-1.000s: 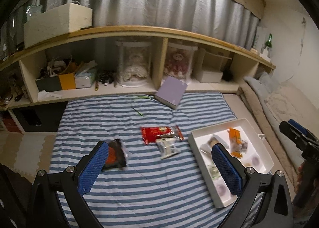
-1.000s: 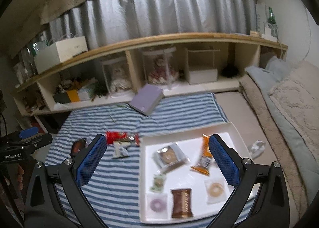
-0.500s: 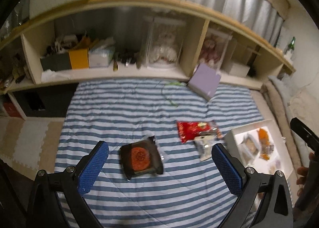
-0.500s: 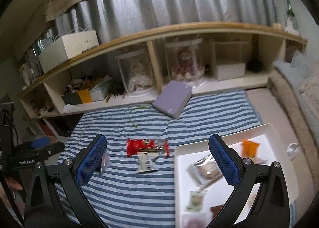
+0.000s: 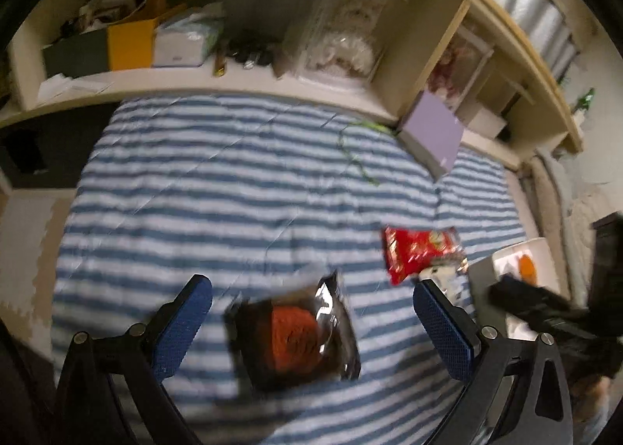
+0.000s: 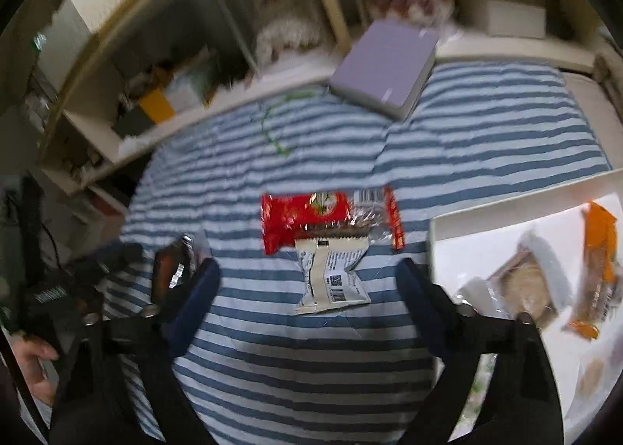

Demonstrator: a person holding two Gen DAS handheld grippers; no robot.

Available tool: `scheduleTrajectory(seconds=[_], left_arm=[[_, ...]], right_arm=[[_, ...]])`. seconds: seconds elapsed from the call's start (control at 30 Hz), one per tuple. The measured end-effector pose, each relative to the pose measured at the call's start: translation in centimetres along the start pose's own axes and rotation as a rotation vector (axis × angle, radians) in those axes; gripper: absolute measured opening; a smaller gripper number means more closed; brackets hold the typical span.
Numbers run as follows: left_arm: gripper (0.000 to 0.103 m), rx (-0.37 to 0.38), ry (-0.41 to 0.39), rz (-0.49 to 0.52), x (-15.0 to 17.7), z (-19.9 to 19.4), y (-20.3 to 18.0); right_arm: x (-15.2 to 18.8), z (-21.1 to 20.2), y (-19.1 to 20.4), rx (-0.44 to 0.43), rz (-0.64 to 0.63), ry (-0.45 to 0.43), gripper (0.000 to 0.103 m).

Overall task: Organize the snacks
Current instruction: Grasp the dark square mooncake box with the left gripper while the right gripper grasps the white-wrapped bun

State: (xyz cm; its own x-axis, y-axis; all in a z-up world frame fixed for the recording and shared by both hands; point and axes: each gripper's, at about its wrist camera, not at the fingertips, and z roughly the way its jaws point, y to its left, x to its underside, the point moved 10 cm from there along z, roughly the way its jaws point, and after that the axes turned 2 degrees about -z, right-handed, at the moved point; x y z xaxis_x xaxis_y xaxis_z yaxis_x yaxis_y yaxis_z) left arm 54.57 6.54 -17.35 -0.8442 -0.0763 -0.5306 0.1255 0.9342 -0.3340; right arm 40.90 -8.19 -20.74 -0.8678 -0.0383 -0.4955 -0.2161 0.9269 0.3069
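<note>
Left tongs [image 5: 311,322] wide, nothing held; dark packet with orange disc [image 5: 294,336] lies on the striped bedspread [image 5: 218,188] between their fingers. Right tongs [image 6: 307,287] wide over a white packet [image 6: 331,273], which touches the red packet [image 6: 307,215]. White tray [image 6: 518,211] at right holds an orange packet [image 6: 599,246].

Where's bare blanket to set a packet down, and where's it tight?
Free: the striped blanket between the purple box and white tray; also its far-left stretch below the shelf. Crowded: red packet overlapping white packet, beside the tray.
</note>
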Motion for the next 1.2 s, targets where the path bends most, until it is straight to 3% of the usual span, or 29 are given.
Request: scheduleTrajectory(seconds=[0.17, 0.33, 0.4, 0.47, 0.73, 0.87, 1.03, 1.2], left_arm=[[0.103, 0.111, -0.025, 0.041, -1.2, 2.8, -0.2], [0.103, 0.146, -0.003, 0.066, -0.9, 6.1, 0.7], [0.103, 0.180, -0.004, 0.069, -0.1, 6.4, 0.9], [0.103, 0.216, 0.026, 0.070, 0.7, 7.1, 0.7], [0.103, 0.274, 0.161, 0.121, 3.5, 7.2, -0.1], [0.103, 0.244, 0.226, 0.211, 5.5, 6.2, -1.3], [0.102, 0.151, 0.313, 0.334, 9.1, 5.2, -2.2], [0.094, 0.087, 0.311, 0.347, 10.6, 4.9, -3.1]], right_arm=[[1.3, 3.5, 0.2, 0.073, -0.057, 0.077, 0.072], [2.0, 5.3, -0.9, 0.192, -0.103, 0.103, 0.069], [2.2, 5.8, -1.2, 0.209, -0.109, 0.110, 0.061], [2.5, 6.1, -1.3, 0.214, -0.120, 0.123, 0.049], [4.2, 4.5, -1.2, 0.213, -0.127, 0.127, 0.045], [5.3, 3.3, -0.7, 0.206, -0.119, 0.126, 0.045], [6.6, 1.7, 0.0, 0.201, -0.118, 0.122, 0.045], [7.7, 0.3, 0.5, 0.188, -0.102, 0.113, 0.044]])
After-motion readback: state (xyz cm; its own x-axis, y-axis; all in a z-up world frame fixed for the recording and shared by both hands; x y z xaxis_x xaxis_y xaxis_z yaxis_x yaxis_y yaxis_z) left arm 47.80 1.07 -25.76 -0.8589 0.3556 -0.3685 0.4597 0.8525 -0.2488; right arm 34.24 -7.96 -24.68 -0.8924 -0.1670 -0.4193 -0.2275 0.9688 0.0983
